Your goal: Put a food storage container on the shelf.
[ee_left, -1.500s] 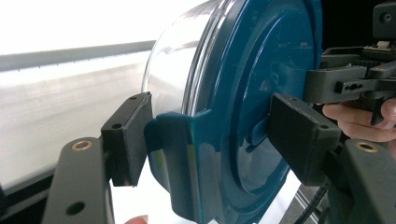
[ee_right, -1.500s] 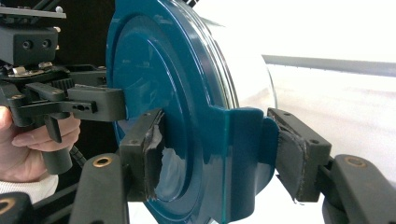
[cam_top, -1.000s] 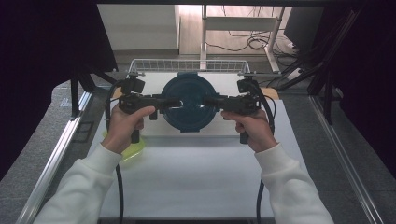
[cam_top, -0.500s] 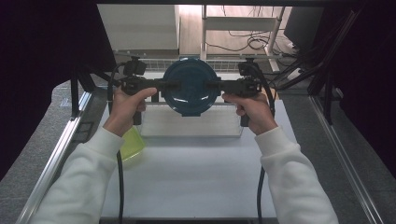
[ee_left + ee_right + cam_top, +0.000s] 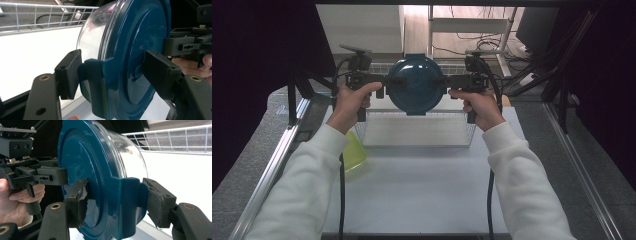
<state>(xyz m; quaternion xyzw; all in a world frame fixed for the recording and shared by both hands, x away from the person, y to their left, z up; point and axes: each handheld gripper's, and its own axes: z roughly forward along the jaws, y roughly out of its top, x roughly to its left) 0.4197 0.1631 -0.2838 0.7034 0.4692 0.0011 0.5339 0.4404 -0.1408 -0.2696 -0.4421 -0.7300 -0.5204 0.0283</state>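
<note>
A round clear container with a dark teal lid (image 5: 416, 84) hangs in the air above a wire basket (image 5: 414, 144), lid facing up. My left gripper (image 5: 392, 81) is shut on the lid's left latch tab, and my right gripper (image 5: 441, 81) is shut on the right latch tab. In the left gripper view the container (image 5: 140, 50) sits between the pads of the left gripper (image 5: 113, 72), one pad on the lid face and one on the tab's other side. In the right gripper view the right gripper (image 5: 117, 203) clamps the container (image 5: 82, 157) the same way.
The wire basket stands on a white table mat (image 5: 422, 195). A yellow-green object (image 5: 353, 152) lies by the basket's left front corner. Metal rails (image 5: 277, 160) run along both table sides. A white shelf and cables (image 5: 472, 30) lie beyond the table.
Both hands have carried the container up and away from the person, out of the basket's middle toward its far rim. The grips have not changed.
</note>
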